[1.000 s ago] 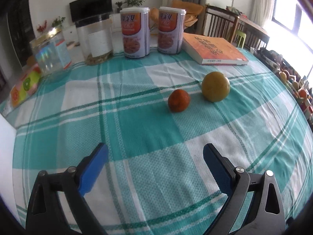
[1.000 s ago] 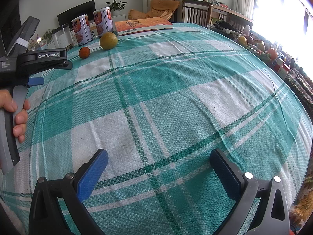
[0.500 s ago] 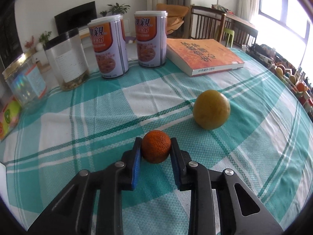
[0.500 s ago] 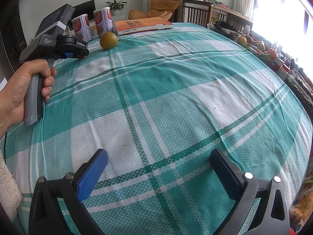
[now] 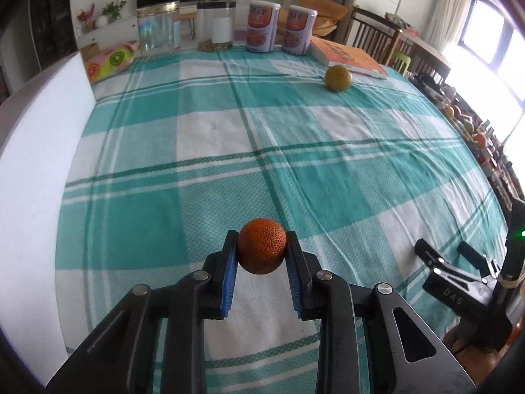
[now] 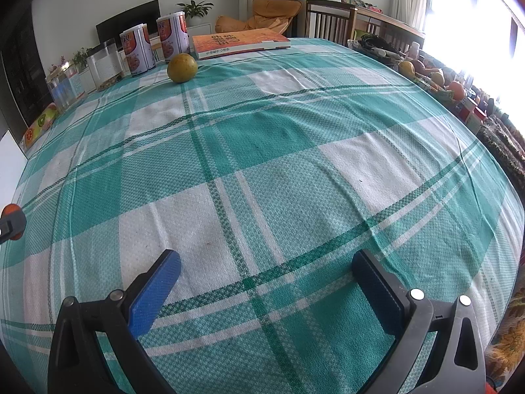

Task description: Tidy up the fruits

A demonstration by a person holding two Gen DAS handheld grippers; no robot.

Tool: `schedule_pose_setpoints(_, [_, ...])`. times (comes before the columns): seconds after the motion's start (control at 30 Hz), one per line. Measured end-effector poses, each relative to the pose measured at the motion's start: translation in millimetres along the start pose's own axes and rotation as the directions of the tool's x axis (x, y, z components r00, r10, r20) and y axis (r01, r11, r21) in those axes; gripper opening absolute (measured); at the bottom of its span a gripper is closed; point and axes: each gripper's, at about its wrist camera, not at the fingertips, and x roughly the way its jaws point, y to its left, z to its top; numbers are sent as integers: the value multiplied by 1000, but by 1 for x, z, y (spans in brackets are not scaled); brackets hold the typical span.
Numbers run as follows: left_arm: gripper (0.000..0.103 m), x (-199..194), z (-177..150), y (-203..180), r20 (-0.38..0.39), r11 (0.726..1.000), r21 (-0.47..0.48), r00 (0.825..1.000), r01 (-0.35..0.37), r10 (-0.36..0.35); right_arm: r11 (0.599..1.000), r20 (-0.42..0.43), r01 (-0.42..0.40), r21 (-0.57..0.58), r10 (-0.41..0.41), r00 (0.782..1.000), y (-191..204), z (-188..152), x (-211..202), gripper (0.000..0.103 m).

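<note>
My left gripper [image 5: 261, 251] is shut on a small orange mandarin [image 5: 261, 245] and holds it above the near part of the checked tablecloth. The mandarin also shows at the left edge of the right wrist view [image 6: 10, 211]. A larger yellow-green citrus fruit [image 5: 338, 78] lies far back on the cloth beside an orange book [image 5: 349, 57]; it also shows in the right wrist view [image 6: 182, 67]. My right gripper [image 6: 265, 277] is open and empty over the near side of the table; its body shows in the left wrist view [image 5: 466, 282].
Two orange-labelled cans [image 5: 280, 28], two clear jars [image 5: 187, 28] and a fruit-print pack [image 5: 110, 62] line the far edge. A white board [image 5: 36, 151] stands along the left. Fruits and clutter [image 6: 436, 82] sit beyond the right table edge.
My left gripper closed on the mandarin, then carried it back from beside the yellow fruit toward the near side of the table. The right gripper has stayed still and open.
</note>
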Motion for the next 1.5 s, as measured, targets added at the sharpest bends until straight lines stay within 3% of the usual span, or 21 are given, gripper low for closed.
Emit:
schedule_pose_setpoints(0.07, [30, 11, -12, 4, -10, 1000, 1, 1000, -17, 17, 1000, 0, 0, 0, 0, 1000, 0, 0, 0, 103])
schedule_pose_setpoints(0.13, [36, 10, -18, 3, 48, 999, 19, 998, -35, 34, 1000, 0, 0, 0, 0, 1000, 0, 0, 0, 103])
schedule_pose_setpoints(0.17, [52, 12, -19, 1, 54, 997, 40, 996, -68, 65, 1000, 0, 0, 0, 0, 1000, 0, 0, 0, 103])
schedule_pose_setpoints(0.2, [77, 15, -19, -1, 53, 994, 52, 994, -97, 95, 1000, 0, 0, -1, 0, 1000, 0, 0, 0, 103])
schedule_pose_setpoints(0.27, [94, 20, -21, 4, 56, 992, 37, 991, -124, 122, 1000, 0, -1, -1, 1, 1000, 0, 0, -1, 103])
schedule_pose_setpoints(0.43, [97, 21, -23, 7, 58, 993, 23, 991, -119, 118, 998, -23, -43, -56, 42, 999, -1, 0, -3, 103])
schedule_pose_setpoints(0.5, [97, 20, -23, 8, 60, 993, 21, 991, -118, 116, 995, 23, -88, -38, 89, 996, -7, 14, -8, 103])
schedule_pose_setpoints(0.57, [98, 21, -23, 8, 60, 993, 21, 991, -119, 118, 989, 72, -144, -35, 146, 987, -6, 43, -8, 103])
schedule_pose_setpoints(0.73, [99, 22, -23, 7, 59, 992, 18, 990, -126, 125, 930, 8, -360, -75, 362, 932, 32, 147, 42, 103])
schedule_pose_setpoints(0.87, [99, 21, -23, 7, 59, 992, 17, 990, -126, 125, 900, 5, -436, 20, 436, 900, 60, 202, 88, 100])
schedule_pose_setpoints(1.0, [100, 21, -23, 7, 59, 992, 17, 990, -126, 125, 876, -33, -459, 147, 469, 883, 80, 229, 132, 83])
schedule_pose_setpoints(1.07, [100, 21, -23, 7, 58, 992, 17, 991, -125, 124, 866, -48, -453, 214, 472, 880, 83, 232, 150, 77])
schedule_pose_setpoints(1.13, [100, 21, -23, 7, 59, 992, 17, 991, -125, 124, 863, -38, -437, 254, 460, 887, 80, 233, 157, 50])
schedule_pose_setpoints(1.3, [100, 22, -23, 7, 58, 992, 16, 991, -124, 122, 835, -4, -488, 254, 505, 863, 58, 213, 138, 49])
schedule_pose_setpoints(1.5, [100, 22, -23, 7, 58, 992, 16, 991, -123, 122, 849, -19, -523, 73, 526, 850, 32, 146, 56, 49])
